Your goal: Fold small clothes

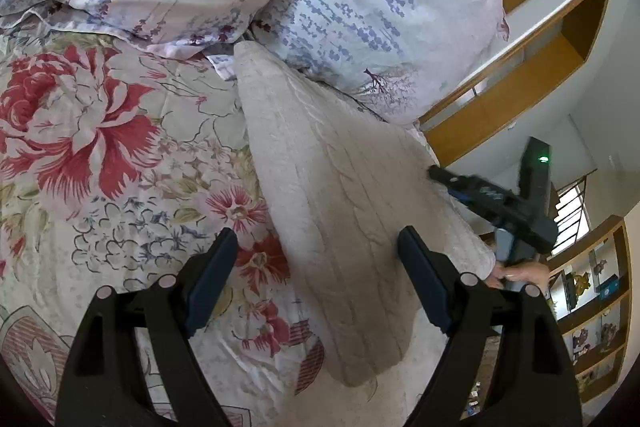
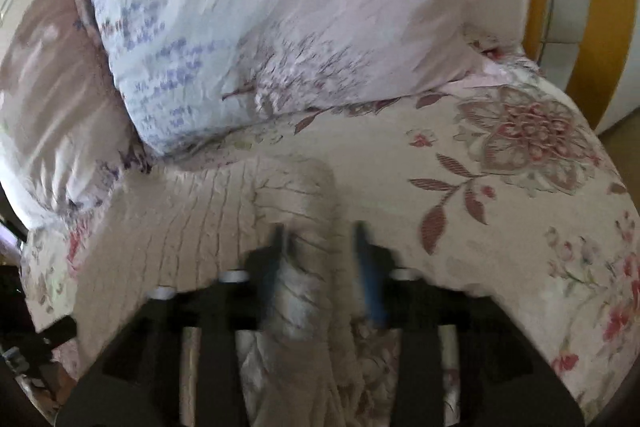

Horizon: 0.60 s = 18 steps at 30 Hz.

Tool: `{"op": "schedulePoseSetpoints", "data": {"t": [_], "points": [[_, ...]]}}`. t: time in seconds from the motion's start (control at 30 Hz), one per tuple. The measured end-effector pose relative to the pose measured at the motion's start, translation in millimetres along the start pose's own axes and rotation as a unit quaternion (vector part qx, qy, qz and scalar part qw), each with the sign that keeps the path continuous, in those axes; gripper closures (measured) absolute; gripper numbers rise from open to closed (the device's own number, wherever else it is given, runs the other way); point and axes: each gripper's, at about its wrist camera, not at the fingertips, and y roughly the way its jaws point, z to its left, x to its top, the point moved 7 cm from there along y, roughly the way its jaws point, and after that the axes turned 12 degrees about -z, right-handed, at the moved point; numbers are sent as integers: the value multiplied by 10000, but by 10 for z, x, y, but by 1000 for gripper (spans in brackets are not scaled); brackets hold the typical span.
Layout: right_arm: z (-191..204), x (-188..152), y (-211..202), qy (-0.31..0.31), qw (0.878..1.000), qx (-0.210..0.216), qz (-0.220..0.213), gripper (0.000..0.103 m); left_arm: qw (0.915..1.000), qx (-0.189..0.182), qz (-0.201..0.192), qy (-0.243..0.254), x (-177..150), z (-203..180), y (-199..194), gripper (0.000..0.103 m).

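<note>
On floral bedspread (image 1: pixel 100 147), beige knit garment (image 1: pixel 332 187) beside pillows (image 1: pixel 380 7).

Soft daylight enters from a window (image 1: pixel 572 215) at four o'clock in the left wrist view, which is sharp. The right wrist view is motion-blurred throughout. Both rims bend and darken.
</note>
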Motion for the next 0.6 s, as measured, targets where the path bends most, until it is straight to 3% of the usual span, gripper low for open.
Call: {"op": "schedulePoseSetpoints", "data": {"t": [0.1, 0.33, 0.6], "points": [[-93, -25, -267, 556, 9975, 439, -61, 42, 10000, -44, 46, -31, -13, 4, 16, 21], [-228, -415, -586, 1602, 9733, 1544, 560, 42, 9995, 36, 207, -249, -37, -49, -49, 22], [-167, -774, -672, 2276, 9411, 2182, 1222, 42, 9981, 111, 469, -378, -196, -100, -132, 24]]}}
